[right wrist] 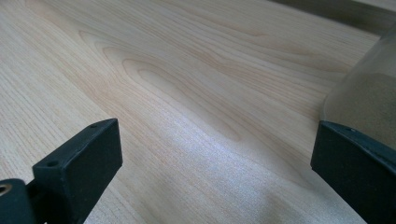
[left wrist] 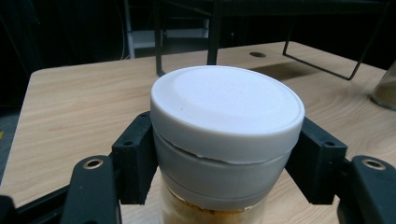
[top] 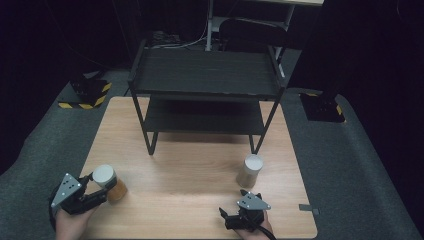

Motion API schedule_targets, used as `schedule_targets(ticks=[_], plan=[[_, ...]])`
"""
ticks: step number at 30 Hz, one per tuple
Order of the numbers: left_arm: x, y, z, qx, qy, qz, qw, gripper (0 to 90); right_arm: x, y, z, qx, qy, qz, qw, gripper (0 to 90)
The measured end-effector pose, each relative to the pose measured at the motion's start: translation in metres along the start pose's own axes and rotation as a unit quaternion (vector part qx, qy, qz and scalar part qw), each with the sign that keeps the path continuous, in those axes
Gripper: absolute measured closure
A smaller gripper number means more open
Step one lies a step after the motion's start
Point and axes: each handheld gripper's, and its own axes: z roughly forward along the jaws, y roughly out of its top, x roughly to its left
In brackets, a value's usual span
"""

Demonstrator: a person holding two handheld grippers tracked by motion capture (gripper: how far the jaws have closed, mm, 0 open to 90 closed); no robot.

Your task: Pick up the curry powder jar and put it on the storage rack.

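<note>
Right now my left gripper [top: 98, 186] is clamped on the white-lidded jar [top: 110, 183] of orange-brown contents, its 2 black jaws pressing the grey collar just under the lid, and the jar leans near the table's [top: 200, 165] front left corner, well in front of the black 2-tier shelf rack [top: 205, 90]. My right gripper [top: 241, 216] sits with its jaws spread wide apart over bare wood and grips nothing, just in front of a second white-lidded jar [top: 249, 171] that stands upright near the rack's front right leg, well apart from the first jar.
</note>
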Motion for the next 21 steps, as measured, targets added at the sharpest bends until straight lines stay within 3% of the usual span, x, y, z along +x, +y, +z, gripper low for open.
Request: schedule_targets(ticks=[8, 14, 21], plan=[[-0.008, 0.013, -0.004, -0.022, -0.020, 0.008, 0.9995, 33.5, -0.002, -0.001, 0.000, -0.003, 0.001, 0.005, 1.0000, 1.4], [-0.019, 0.034, -0.001, -0.031, -0.040, 0.024, 0.9984, 33.6, -0.003, -0.001, 0.000, -0.002, 0.003, 0.007, 1.0000, 1.4], [-0.025, 0.057, 0.008, -0.042, -0.070, 0.027, 0.9963, 33.6, -0.004, -0.001, 0.000, -0.004, 0.007, 0.009, 0.9999, 1.4]])
